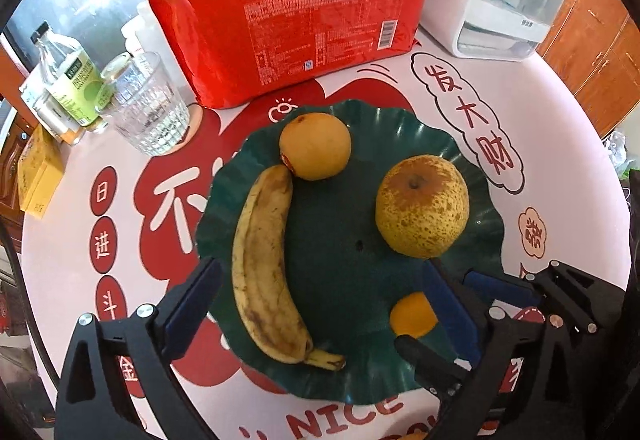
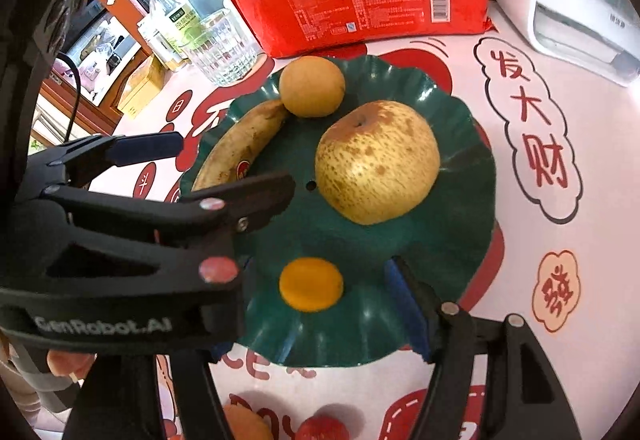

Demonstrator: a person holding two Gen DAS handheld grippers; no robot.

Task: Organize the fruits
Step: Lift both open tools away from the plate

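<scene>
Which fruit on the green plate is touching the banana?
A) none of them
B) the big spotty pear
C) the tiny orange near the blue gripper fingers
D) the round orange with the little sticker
D: on the green plate the banana has its top end pressed against the orange with the sticker, while the pear and the small orange lie apart from it.

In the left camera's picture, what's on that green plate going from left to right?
On the green plate: banana, then orange, then the small tangerine, then pear.
</scene>
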